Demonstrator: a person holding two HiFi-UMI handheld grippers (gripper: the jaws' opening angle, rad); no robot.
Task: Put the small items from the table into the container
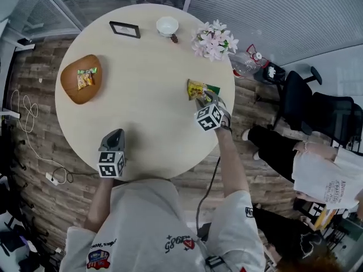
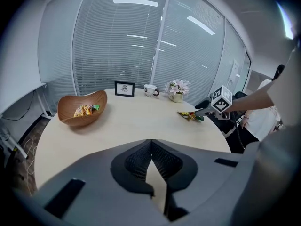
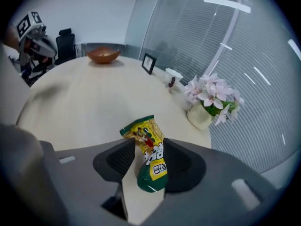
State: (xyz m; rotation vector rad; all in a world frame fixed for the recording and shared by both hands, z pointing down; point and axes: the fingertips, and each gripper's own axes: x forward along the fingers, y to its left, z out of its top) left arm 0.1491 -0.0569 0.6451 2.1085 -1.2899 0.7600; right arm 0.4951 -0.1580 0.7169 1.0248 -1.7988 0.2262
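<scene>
A yellow-green snack packet (image 1: 197, 88) lies near the round table's right edge. My right gripper (image 1: 203, 100) is down at it and open. In the right gripper view the packet (image 3: 149, 152) stands between the jaws, close against the right pad and with a gap to the left one. The wooden bowl (image 1: 71, 89) sits at the table's far left and holds snack packets (image 1: 86, 78). My left gripper (image 1: 115, 132) hovers over the table's near edge, away from the bowl. In its own view the left gripper (image 2: 150, 142) is shut and holds nothing.
At the table's far side stand a small picture frame (image 1: 125, 29), a white cup (image 1: 167, 25) and a pot of pink flowers (image 1: 214, 40). An office chair (image 1: 306, 101) and a seated person (image 1: 283, 146) are to the right of the table.
</scene>
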